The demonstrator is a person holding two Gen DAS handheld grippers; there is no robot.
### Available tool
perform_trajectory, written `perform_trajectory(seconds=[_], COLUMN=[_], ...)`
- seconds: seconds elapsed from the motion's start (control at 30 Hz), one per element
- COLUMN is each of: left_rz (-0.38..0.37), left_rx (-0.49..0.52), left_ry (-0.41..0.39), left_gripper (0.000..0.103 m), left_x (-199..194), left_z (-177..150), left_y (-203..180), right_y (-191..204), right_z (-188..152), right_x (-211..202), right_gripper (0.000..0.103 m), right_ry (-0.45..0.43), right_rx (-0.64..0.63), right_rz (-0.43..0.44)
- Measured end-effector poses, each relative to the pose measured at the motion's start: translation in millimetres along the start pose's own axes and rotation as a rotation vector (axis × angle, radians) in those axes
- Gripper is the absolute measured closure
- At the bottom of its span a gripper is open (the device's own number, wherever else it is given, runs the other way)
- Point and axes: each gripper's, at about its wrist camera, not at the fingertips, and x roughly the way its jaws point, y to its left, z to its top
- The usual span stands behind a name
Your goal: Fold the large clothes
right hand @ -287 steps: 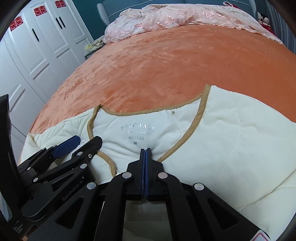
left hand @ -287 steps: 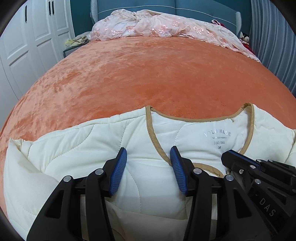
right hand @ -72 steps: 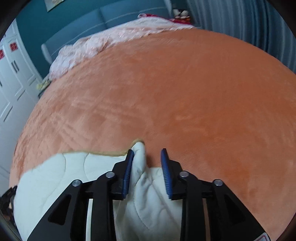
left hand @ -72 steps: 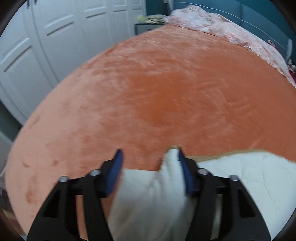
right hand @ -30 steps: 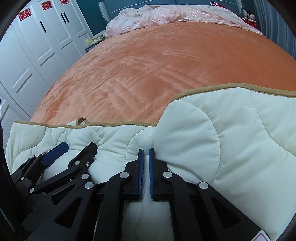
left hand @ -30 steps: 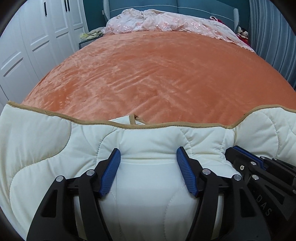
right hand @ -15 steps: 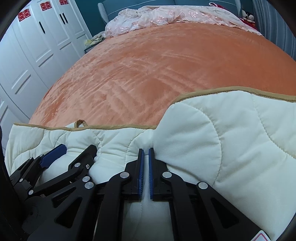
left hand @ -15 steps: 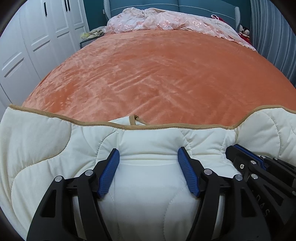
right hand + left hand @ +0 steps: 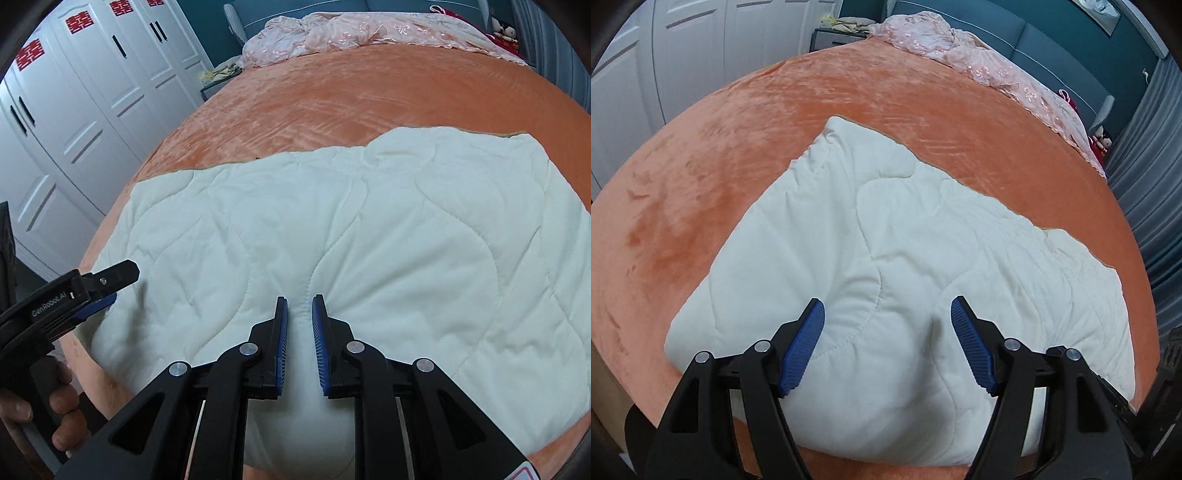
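A cream quilted garment (image 9: 886, 236) lies folded flat on the orange bedspread (image 9: 738, 122), near the front edge. It also fills the right wrist view (image 9: 369, 229). My left gripper (image 9: 888, 314) is open wide just above the garment's near part, empty. My right gripper (image 9: 299, 310) is open by a narrow gap, its pads astride a small ridge of the fabric at the garment's near edge, not clamped. The left gripper also shows at the left of the right wrist view (image 9: 110, 280).
A pink lace blanket (image 9: 369, 29) lies bunched at the head of the bed. White wardrobe doors (image 9: 74, 110) stand to the left. Grey curtains (image 9: 1145, 166) hang to the right. The bedspread (image 9: 332, 92) stretches beyond the garment.
The garment's upper half has been laid over forward, hiding the tan-trimmed edge and loop. The right gripper went from shut on fabric to slightly open. Both grippers now stand higher above it.
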Motion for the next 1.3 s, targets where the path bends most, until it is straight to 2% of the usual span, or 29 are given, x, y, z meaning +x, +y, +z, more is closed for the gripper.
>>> perform_trajectory(seconds=[0.1, 0.17, 0.2, 0.23, 0.53, 0.67, 0.73, 0.8, 0.97, 1.03, 1.1, 1.13, 1.23, 1.3], left_rz=[-0.015, 0.041, 0.070, 0.086, 0.154, 0.143, 0.129, 0.108, 0.072, 0.116, 0.123, 0.105, -0.027, -0.059], left_rx=[0.048, 0.100, 0.126, 0.141, 0.210, 0.211, 0.182, 0.129, -0.068, -0.155, -0.228, -0.266, -0.387, -0.403], left_ry=[0.017, 0.020, 0.014, 0.010, -0.028, -0.030, -0.035, -0.048, -0.010, -0.003, 0.006, 0.028, 0.080, 0.074], left_gripper=[0.034, 0.034, 0.034, 0.031, 0.018, 0.017, 0.024, 0.023, 0.017, 0.016, 0.016, 0.016, 0.015, 0.012], left_x=[1.0, 10.2, 14.5, 18.2, 43.8, 39.8, 23.1, -1.2, -37.8, -44.6, -44.6, -40.3, -23.6, -15.7], left_z=[-8.9, -18.1, -22.4, -26.1, -34.1, -30.5, -27.5, -28.0, -40.3, -47.4, -53.1, -55.7, -60.4, -57.0], left_y=[-12.8, -23.2, -27.5, -29.2, -34.4, -33.9, -28.6, -14.4, 46.6, 70.8, 91.6, 99.9, 112.7, 109.1], right_y=[2.8, -2.9, -4.7, -6.3, -7.3, -6.3, -3.6, 0.2, 17.3, 22.1, 22.7, 22.4, 20.3, 20.4], right_z=[-4.4, -4.8, -6.1, -7.1, -7.2, -1.2, 2.1, -0.2, -23.4, -31.4, -33.5, -34.2, -34.1, -34.2], right_x=[3.4, 8.2, 9.6, 11.7, 29.8, 27.7, 14.0, -2.5, -16.5, -15.1, -9.4, -6.7, 1.2, 3.3], right_gripper=[0.088, 0.096, 0.097, 0.100, 0.102, 0.101, 0.097, 0.094, 0.093, 0.093, 0.093, 0.093, 0.094, 0.094], right_ry=[0.002, 0.012, 0.015, 0.019, 0.004, 0.018, 0.027, 0.028, 0.067, 0.073, 0.083, 0.088, 0.094, 0.093], right_rx=[-0.013, -0.005, -0.003, -0.003, -0.026, 0.002, 0.032, 0.043, 0.018, 0.003, 0.003, 0.006, 0.005, -0.008], right_rz=[-0.024, -0.042, -0.042, -0.044, -0.095, -0.096, -0.072, -0.018, 0.024, 0.015, 0.003, 0.000, -0.006, -0.017])
